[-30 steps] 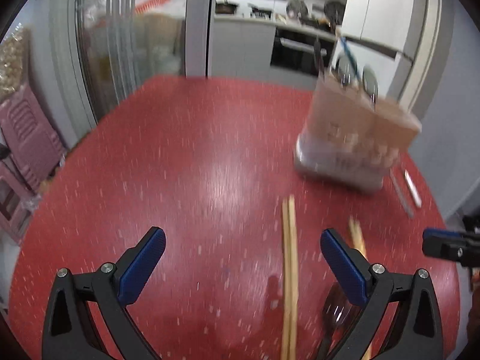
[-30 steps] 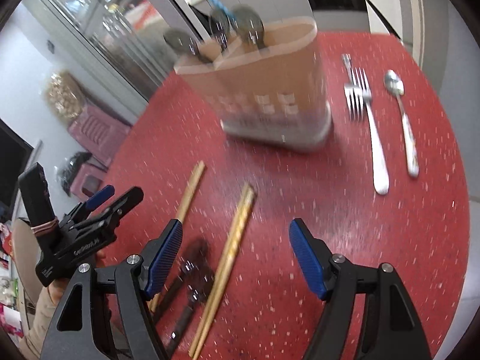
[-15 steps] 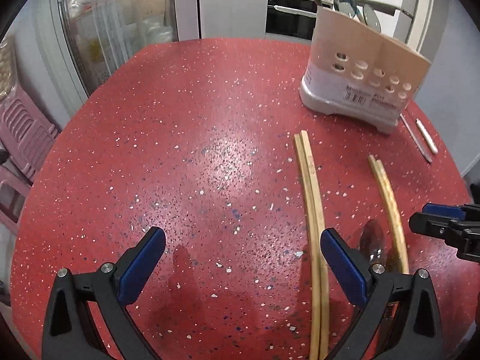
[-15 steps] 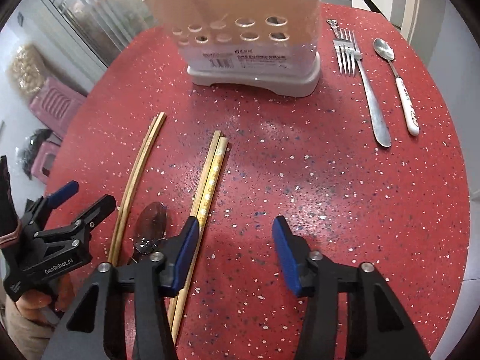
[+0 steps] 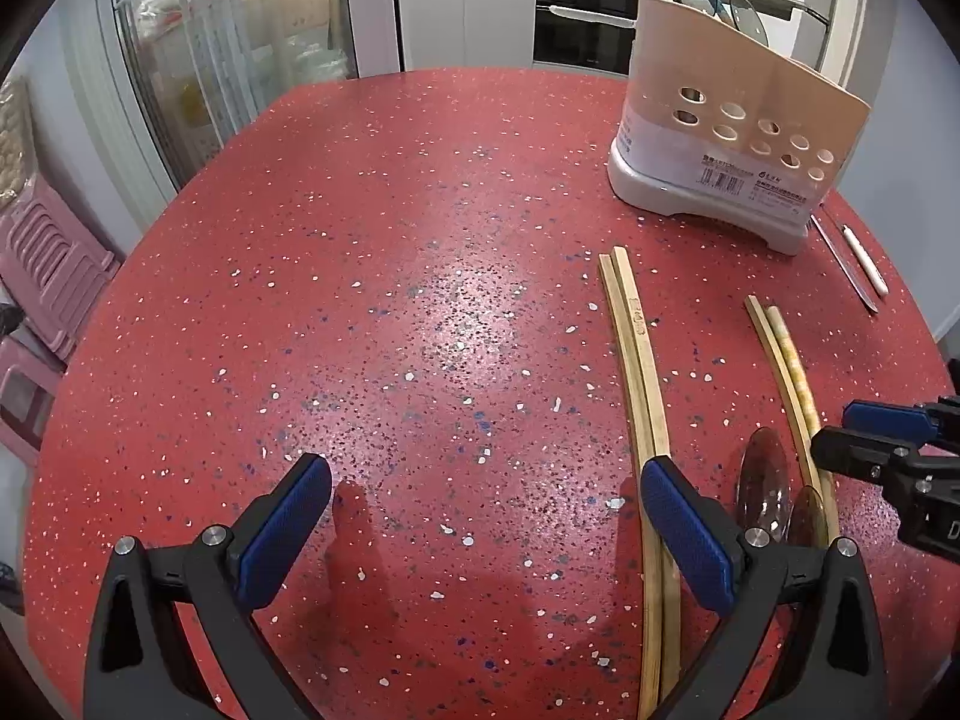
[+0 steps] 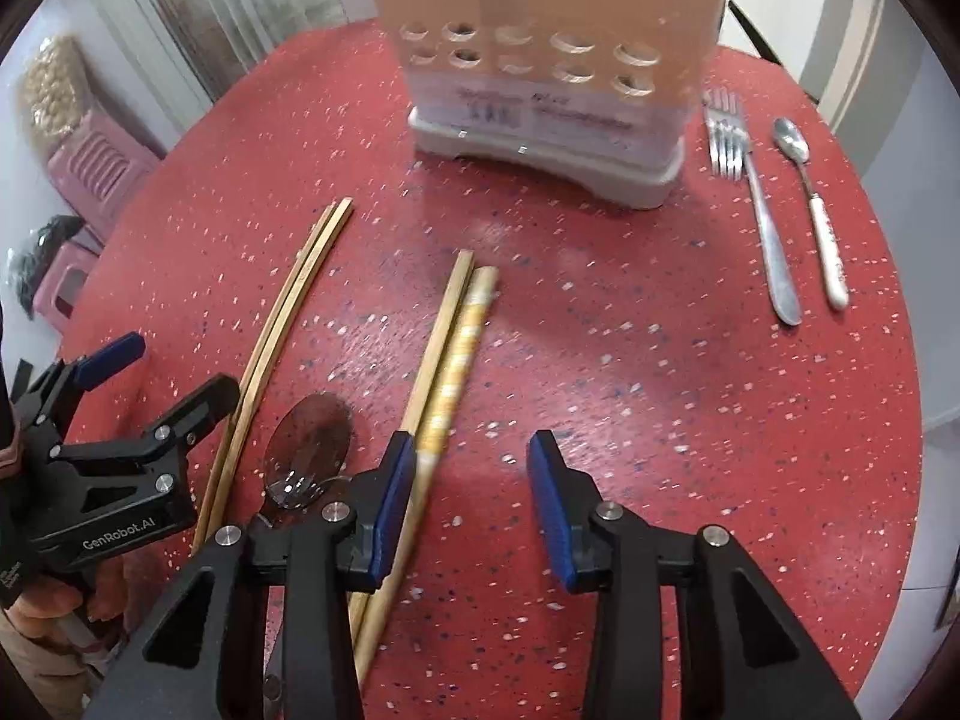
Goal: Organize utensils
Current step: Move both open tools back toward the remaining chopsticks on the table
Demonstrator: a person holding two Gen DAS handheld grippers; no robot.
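Note:
A beige utensil holder (image 5: 729,144) (image 6: 543,54) with round holes stands at the far side of the red table (image 5: 420,300). Two pairs of wooden chopsticks lie in front of it: a plain pair (image 5: 639,372) (image 6: 282,324) and a patterned pair (image 5: 789,378) (image 6: 447,372). Dark translucent spoons (image 5: 762,483) (image 6: 309,444) lie between them. A metal fork (image 6: 759,204) and a white-handled spoon (image 6: 813,198) lie to the holder's right. My left gripper (image 5: 486,516) is open and empty, left of the plain pair. My right gripper (image 6: 468,501) is open, just right of the patterned pair.
Glass doors (image 5: 228,54) and pink plastic stools (image 5: 42,252) stand to the left of the table. A kitchen counter with an oven (image 5: 576,18) is behind it. The table's right edge (image 6: 918,360) curves close to the fork and spoon.
Both grippers have dropped lower and closer to the table. The right gripper's jaws have narrowed and now sit beside the patterned chopsticks. The utensils have not moved.

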